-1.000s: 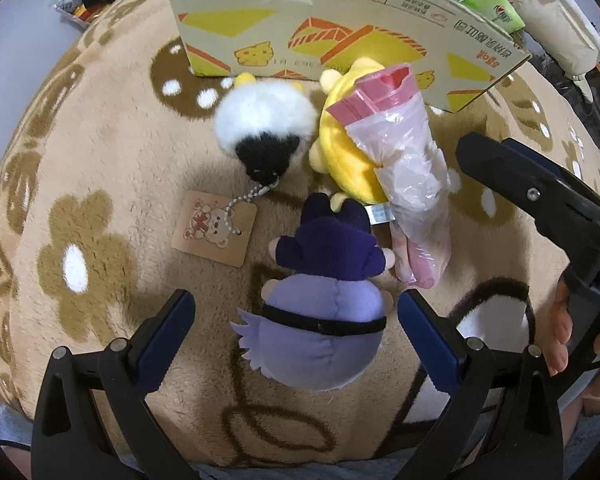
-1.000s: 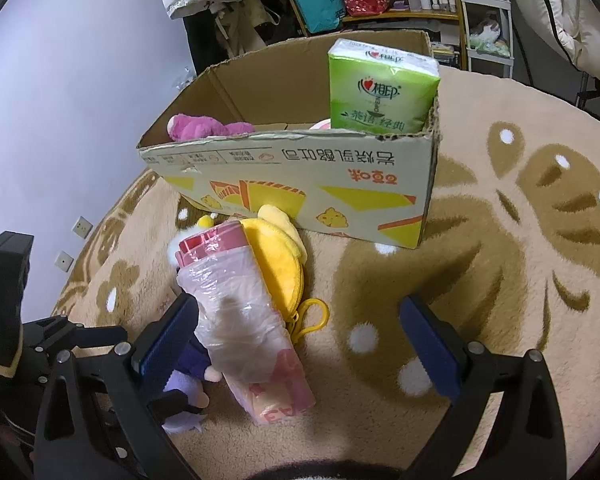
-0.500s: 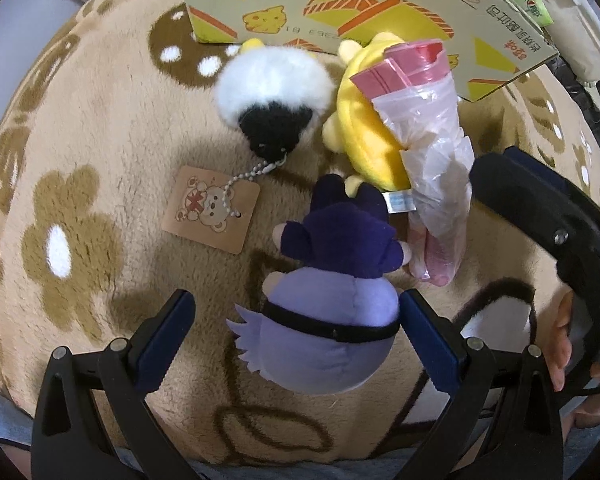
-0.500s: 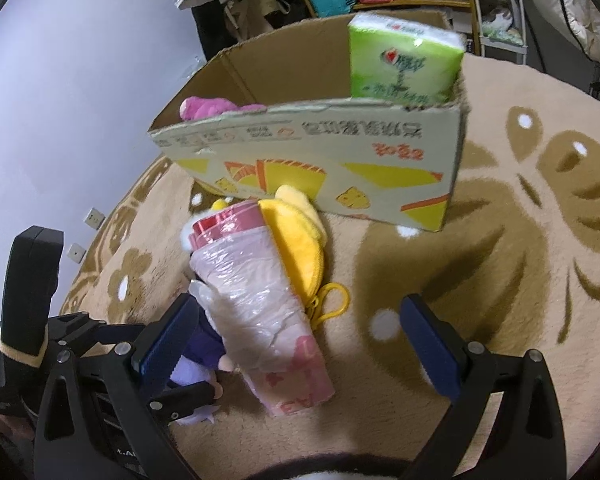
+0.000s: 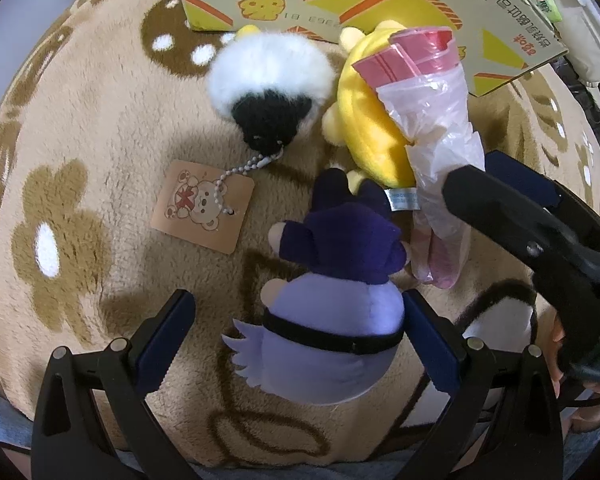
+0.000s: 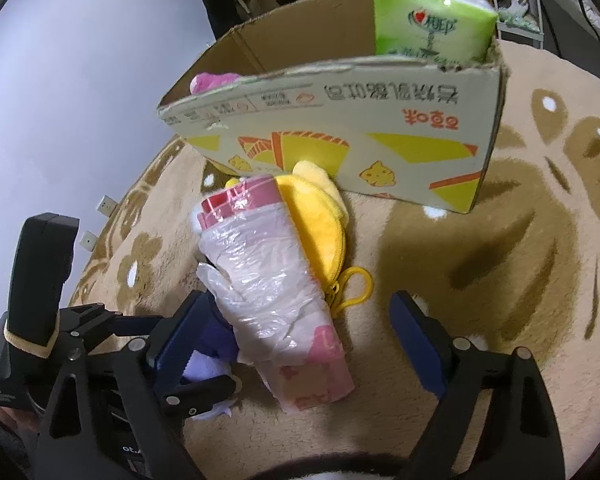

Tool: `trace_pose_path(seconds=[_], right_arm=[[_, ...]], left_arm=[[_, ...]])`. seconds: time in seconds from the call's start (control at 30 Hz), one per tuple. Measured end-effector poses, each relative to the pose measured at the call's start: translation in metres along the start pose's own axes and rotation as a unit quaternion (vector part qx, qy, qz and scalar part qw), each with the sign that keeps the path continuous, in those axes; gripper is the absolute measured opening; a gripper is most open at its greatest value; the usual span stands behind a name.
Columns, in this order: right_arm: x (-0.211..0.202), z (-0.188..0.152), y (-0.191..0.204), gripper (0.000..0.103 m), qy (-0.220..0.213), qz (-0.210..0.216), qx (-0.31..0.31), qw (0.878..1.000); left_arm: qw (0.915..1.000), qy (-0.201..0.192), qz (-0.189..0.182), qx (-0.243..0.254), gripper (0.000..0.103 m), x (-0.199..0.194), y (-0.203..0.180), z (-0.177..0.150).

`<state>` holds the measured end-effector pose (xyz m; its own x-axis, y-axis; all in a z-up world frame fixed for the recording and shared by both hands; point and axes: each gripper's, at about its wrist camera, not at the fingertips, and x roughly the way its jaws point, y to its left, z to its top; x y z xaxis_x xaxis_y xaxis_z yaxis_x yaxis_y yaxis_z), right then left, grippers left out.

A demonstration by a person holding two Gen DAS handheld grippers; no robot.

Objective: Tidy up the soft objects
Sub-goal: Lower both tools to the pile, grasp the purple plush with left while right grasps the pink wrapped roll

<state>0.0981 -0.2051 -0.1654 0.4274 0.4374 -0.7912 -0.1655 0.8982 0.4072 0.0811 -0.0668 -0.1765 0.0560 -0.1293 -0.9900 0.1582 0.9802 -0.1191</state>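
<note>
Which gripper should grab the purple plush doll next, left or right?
Left, probably. The left gripper points down over the purple plush doll, its open jaws on either side of the body. The right gripper is open around the pink roll of plastic bags, with the doll off to its side.

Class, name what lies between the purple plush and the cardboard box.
In the left wrist view, the yellow plush lies between the purple plush and the cardboard box.

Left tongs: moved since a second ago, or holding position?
Yes. The left tongs have come down toward the rug: the purple plush between the open pads and the bear tag look larger.
</note>
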Motion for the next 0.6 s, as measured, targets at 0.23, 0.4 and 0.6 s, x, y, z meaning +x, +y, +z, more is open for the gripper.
trace_pose_path(seconds=[0.23,0.4,0.6], right_arm=[[0.01,-0.001,-0.002,0.081,0.015,0.0,0.003,1.0],[0.016,-0.002,-0.001,0.073,0.03,0.014,0.001,0.999],[0.025,-0.003,-0.003,0.073,0.047,0.014,0.009,0.999]], left_arm=[[1.0,-0.001,0.005,0.004,0.1,0.005,-0.009,0.005],[1.0,0.0,0.004,0.003,0.1,0.003,-0.011,0.004],[1.0,-0.002,0.005,0.006,0.098,0.005,-0.012,0.006]])
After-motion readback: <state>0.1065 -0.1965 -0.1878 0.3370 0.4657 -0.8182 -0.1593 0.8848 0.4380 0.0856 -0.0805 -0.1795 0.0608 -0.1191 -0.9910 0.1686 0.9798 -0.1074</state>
